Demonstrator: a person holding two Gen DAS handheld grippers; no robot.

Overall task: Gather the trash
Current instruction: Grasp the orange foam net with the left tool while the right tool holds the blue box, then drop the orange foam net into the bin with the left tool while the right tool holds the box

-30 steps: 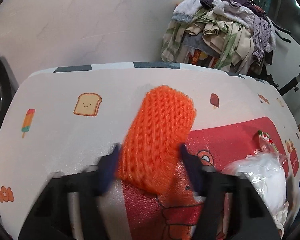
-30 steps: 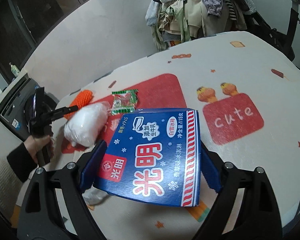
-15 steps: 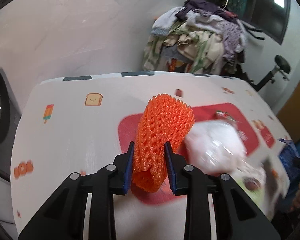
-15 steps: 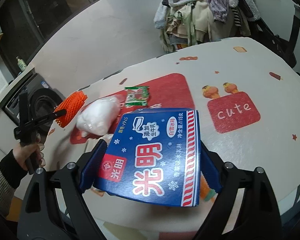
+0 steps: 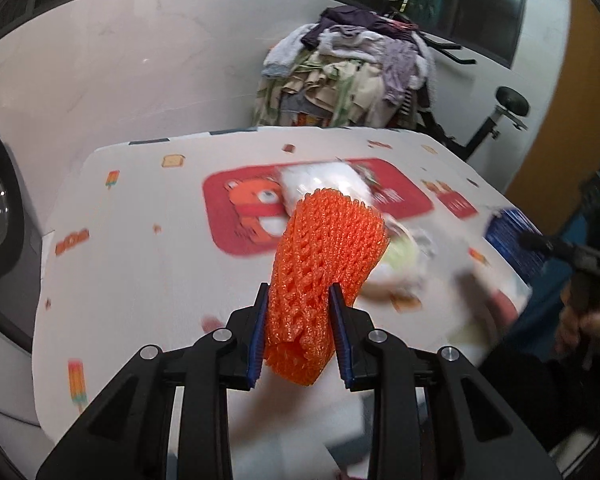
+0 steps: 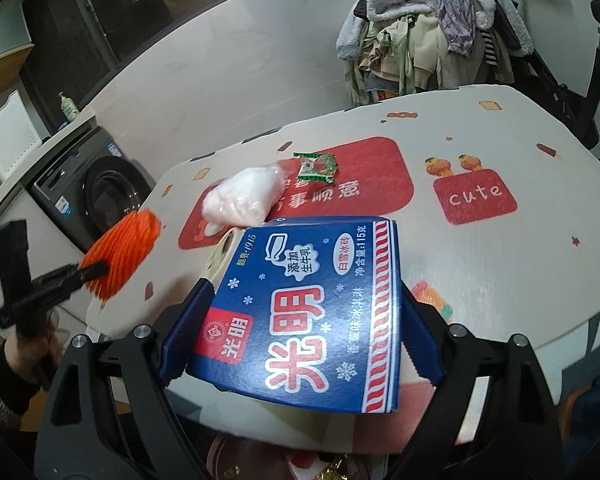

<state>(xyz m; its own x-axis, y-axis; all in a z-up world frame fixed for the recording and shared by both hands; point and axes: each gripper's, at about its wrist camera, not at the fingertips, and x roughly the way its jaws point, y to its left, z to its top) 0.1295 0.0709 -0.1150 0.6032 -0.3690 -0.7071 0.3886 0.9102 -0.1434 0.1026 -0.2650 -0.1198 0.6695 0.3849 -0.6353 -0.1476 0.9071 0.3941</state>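
My left gripper is shut on an orange foam net sleeve and holds it above the table's near edge; it also shows in the right wrist view. My right gripper is shut on a blue ice-cream box, held above the table's front edge; the box shows blurred in the left wrist view. A white plastic bag and a green candy wrapper lie on the red patch of the table cover.
The table has a white printed cover. A washing machine stands at its left. A heap of clothes on an exercise bike stands behind. Something shiny lies low under the right gripper.
My left gripper closed on the orange net, lifted it off the table and drew back toward the near edge. My right gripper has drawn back a little with the blue box.
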